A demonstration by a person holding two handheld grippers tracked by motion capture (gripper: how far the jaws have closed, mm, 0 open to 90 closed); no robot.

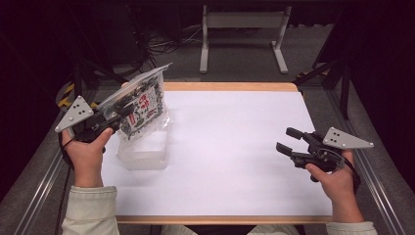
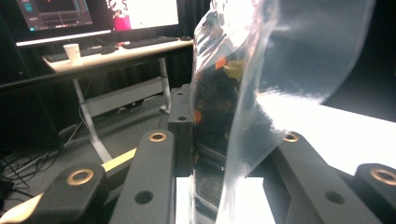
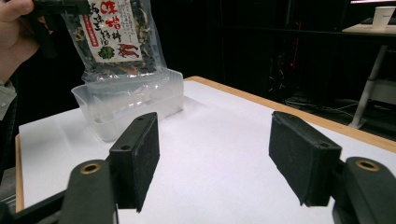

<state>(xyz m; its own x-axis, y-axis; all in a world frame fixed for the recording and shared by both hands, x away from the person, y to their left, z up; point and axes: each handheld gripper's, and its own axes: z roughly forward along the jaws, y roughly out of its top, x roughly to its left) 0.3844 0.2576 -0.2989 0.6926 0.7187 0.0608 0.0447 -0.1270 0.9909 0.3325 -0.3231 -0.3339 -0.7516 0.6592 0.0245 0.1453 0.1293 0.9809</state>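
Background stuff: a white-legged desk point(image 1: 243, 22) is standing on the grey floor beyond the counter point(image 1: 230, 161), with cables point(image 1: 164, 44) lying tangled beside it. In the left gripper view another desk point(image 2: 116, 53) is carrying glowing monitors point(image 2: 98, 14), a keyboard point(image 2: 149, 42) and a paper cup point(image 2: 73, 52).

The room is dark, with black walls. A grey floor point(image 1: 235, 63) surrounds a white-topped table point(image 1: 235, 161) with a wooden edge. At twelve o'clock stands a white metal desk frame point(image 1: 243, 34); cables point(image 1: 161, 46) lie at eleven o'clock. Elsewhere, a lit monitor point(image 2: 93, 14), keyboard point(image 2: 149, 42) and paper cup point(image 2: 73, 52) occupy a desk point(image 2: 116, 56).
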